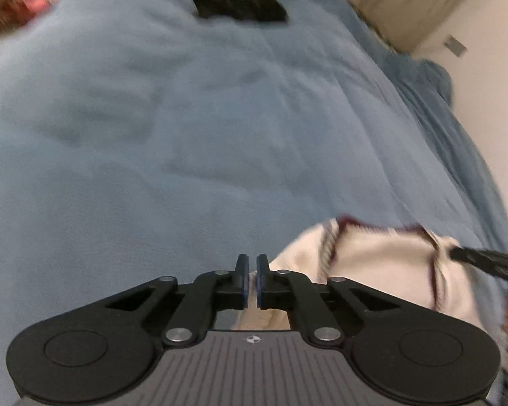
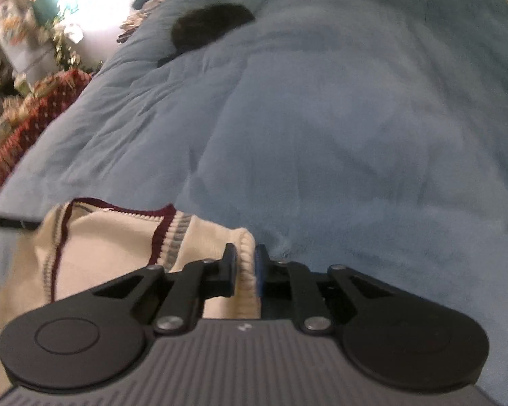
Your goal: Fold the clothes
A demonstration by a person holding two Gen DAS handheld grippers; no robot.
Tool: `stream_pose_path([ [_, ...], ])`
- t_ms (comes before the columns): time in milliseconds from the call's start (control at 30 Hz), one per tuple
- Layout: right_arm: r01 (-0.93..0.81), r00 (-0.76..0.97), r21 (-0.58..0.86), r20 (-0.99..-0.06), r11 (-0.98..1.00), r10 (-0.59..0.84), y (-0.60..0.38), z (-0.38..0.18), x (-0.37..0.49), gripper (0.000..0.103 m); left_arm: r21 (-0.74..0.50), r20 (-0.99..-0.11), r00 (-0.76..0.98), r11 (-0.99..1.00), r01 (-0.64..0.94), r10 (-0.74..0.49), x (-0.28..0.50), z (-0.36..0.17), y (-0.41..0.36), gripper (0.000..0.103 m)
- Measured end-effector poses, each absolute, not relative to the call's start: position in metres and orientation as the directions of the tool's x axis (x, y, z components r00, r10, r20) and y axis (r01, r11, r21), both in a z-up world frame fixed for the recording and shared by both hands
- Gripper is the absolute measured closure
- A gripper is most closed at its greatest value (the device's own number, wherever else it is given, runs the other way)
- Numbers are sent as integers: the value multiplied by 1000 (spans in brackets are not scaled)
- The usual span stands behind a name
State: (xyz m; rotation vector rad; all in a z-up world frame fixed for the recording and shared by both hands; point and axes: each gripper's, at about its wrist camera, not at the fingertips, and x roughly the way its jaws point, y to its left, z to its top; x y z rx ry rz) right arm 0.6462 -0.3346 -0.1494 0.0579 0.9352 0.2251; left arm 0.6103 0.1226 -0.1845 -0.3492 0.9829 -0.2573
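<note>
The right gripper (image 2: 245,257) has its jaws pinched on a ribbed edge of the cream sweater (image 2: 118,240), the knit bunched between the pads. The left gripper (image 1: 251,265) is all but closed, with a thin bit of cream cloth showing in the slit between its fingers. The sweater, trimmed in maroon, lies low in both frames on the blue blanket (image 1: 186,135), right of the left gripper (image 1: 382,267). A dark item (image 2: 213,23) sits at upper centre.
</note>
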Motion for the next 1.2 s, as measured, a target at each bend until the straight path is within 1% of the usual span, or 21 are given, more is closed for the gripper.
stream_pose_path([
  [100,-147,600,97,-782,984,167,-336,-144,647,91,-369,-748,586,929,24,-312,617,-178,130,99],
  [167,-155,561,90,-812,984,163,-336,-153,652,86,-350,-762,567,936,45,-312,621,-185,127,99],
  [200,-164,553,75,-819,984,155,-335,-156,653,84,-313,-777,558,948,60,-292,622,-190,122,99],
  [233,-166,560,67,-815,984,150,-335,-156,653,81,-284,-792,547,957,64,-271,624,-197,118,99],
  [333,-133,601,59,-789,989,128,-334,-142,651,65,-277,-799,538,959,64,-267,629,-208,114,99],
  [433,-120,645,43,-756,992,111,-329,-121,649,65,-305,-792,542,951,50,-282,631,-207,117,99],
  [500,-154,651,74,-743,985,158,-317,-111,652,64,-329,-787,538,943,46,-301,629,-206,124,98],
  [600,-278,621,116,-735,954,271,-282,-102,660,64,-354,-777,551,935,16,-303,627,-202,133,96],
  [633,-332,601,132,-734,934,317,-264,-102,664,66,-357,-775,559,934,-2,-294,625,-199,138,95],
  [667,-374,578,150,-734,915,356,-248,-104,668,74,-369,-771,561,929,-7,-302,622,-196,142,95],
  [733,-445,522,197,-736,874,431,-212,-112,677,85,-391,-765,560,920,-12,-318,618,-191,147,95],
  [767,-471,496,213,-738,856,457,-196,-117,681,85,-398,-764,555,917,-4,-329,615,-190,147,94],
  [800,-497,472,223,-742,839,477,-179,-124,685,84,-403,-765,545,915,9,-342,613,-189,146,90],
  [833,-510,456,222,-750,831,480,-166,-130,687,84,-408,-766,535,913,21,-355,610,-189,145,86],
  [867,-511,443,221,-761,831,475,-156,-138,691,83,-411,-769,526,911,29,-364,608,-190,143,77],
  [900,-503,429,228,-772,834,470,-147,-148,697,83,-412,-771,518,910,37,-370,606,-193,141,70],
  [1000,-479,403,240,-794,844,455,-131,-172,711,82,-394,-777,518,918,41,-357,604,-201,135,68],
  [1067,-485,425,165,-814,859,396,-120,-189,721,86,-350,-788,526,936,43,-319,607,-208,128,69],
  [1100,-495,439,121,-820,860,368,-117,-197,724,89,-302,-798,532,952,53,-283,609,-211,123,74],
  [1133,-503,451,84,-823,860,345,-115,-203,728,89,-252,-805,538,965,69,-249,611,-215,117,75],
  [1200,-496,448,92,-825,864,345,-114,-213,734,89,-217,-808,545,973,76,-223,613,-220,111,75],
])
